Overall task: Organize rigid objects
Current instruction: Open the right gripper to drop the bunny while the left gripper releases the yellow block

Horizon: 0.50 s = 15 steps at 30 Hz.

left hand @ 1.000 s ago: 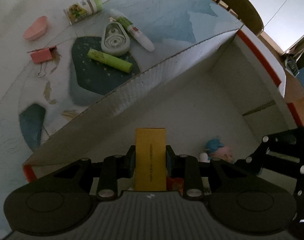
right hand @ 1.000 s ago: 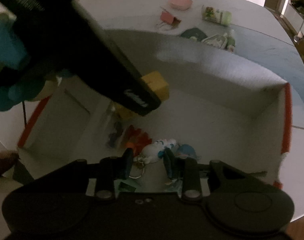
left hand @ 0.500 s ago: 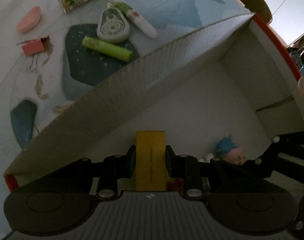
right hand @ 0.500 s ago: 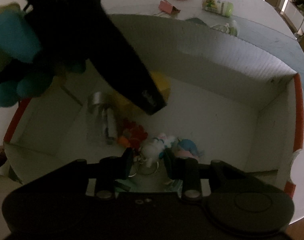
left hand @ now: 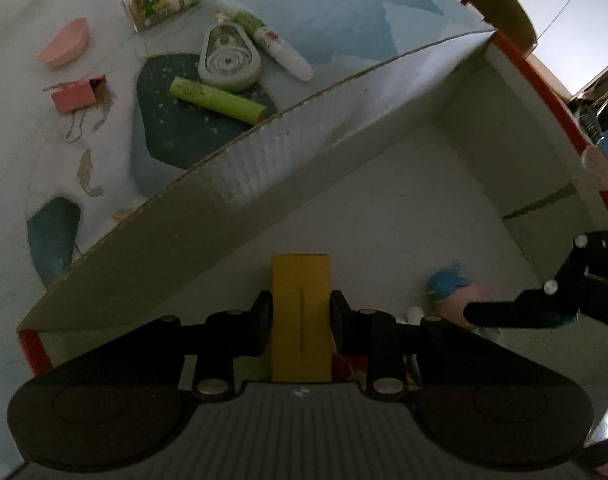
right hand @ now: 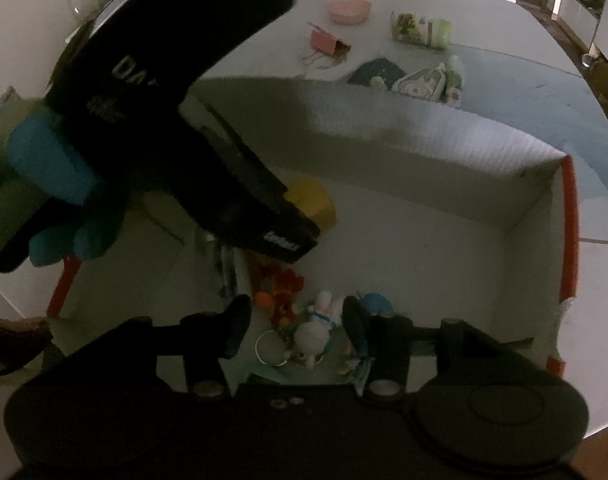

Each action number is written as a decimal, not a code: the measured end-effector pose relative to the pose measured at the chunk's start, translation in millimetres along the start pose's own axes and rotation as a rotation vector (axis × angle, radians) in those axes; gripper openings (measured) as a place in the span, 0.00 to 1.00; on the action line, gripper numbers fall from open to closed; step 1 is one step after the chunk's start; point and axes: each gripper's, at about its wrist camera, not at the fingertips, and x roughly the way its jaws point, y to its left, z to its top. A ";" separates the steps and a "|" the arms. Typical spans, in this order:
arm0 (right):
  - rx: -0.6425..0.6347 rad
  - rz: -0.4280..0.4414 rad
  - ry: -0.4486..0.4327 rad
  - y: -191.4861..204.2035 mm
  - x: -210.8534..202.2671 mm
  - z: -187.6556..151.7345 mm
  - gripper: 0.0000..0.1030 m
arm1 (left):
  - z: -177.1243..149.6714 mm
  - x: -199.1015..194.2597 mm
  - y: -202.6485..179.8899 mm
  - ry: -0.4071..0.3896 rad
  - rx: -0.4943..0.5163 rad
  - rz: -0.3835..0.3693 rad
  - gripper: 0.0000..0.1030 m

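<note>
Yellow block (left hand: 300, 312): left claw (left hand: 300, 322) gripping it w/ both fingers, hanging inside cardboard box (left hand: 239, 184) for drop-off. Right claw (right hand: 295, 326), jaws apart & empty, hovering over toys on near box floor. Green tube (left hand: 217, 99), pink clip (left hand: 72, 96) etc. waiting on desk (left hand: 19, 152), far left.

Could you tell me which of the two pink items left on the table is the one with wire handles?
It is the pink binder clip, boxy with thin wire loops trailing below; the pink eraser-like wedge farther back is smooth and rounded, with no wire.
</note>
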 end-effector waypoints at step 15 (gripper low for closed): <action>0.052 -0.004 -0.099 -8.4 -40.4 11.8 0.66 | -14.4 -57.4 6.3 -0.153 0.007 -0.023 0.29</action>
